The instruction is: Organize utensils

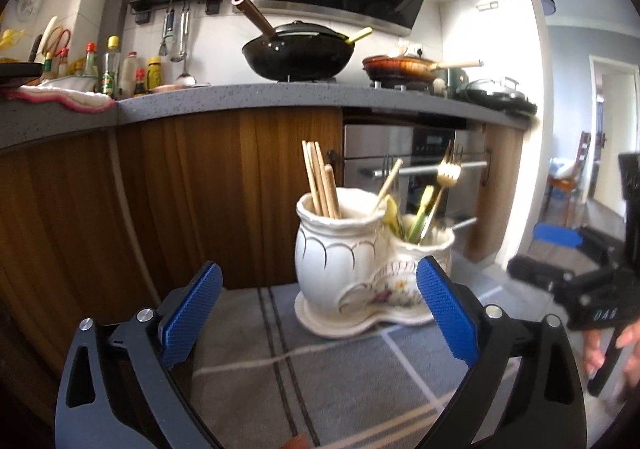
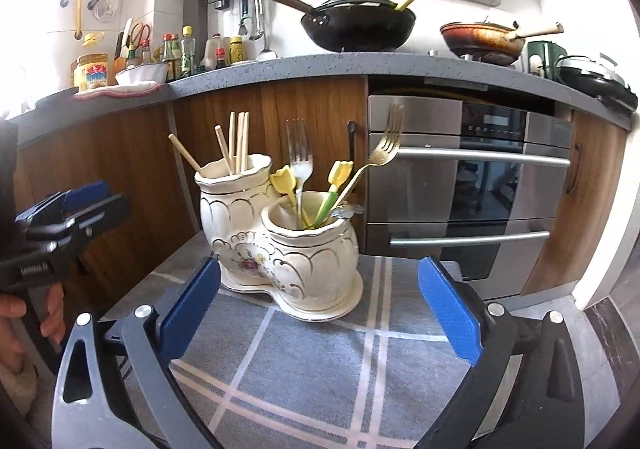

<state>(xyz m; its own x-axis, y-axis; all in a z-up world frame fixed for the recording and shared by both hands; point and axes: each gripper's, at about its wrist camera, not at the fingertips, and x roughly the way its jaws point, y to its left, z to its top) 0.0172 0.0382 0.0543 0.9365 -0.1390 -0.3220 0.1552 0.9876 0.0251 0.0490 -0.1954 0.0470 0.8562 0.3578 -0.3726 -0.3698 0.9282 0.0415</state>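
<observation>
A grey checked cloth (image 2: 320, 349) carries the scalloped cream ceramic holder (image 2: 280, 245), wooden chopsticks (image 2: 238, 143) in its taller pot. Left gripper (image 1: 320, 313) and right gripper (image 2: 320, 305) both gape empty, ribbed blue pads apart, just short of it.

The left black two-finger gripper with blue ribbed pads (image 1: 320, 317) is held level, its jaws spread wide and gripping nothing. The right black gripper with matching blue pads (image 2: 320, 313) is likewise spread wide and empty. Bare fingers (image 2: 52, 317) of the person's left hand wrap the left tool's handle; the right hand (image 1: 612, 345) shows blurred at the frame edge.
</observation>
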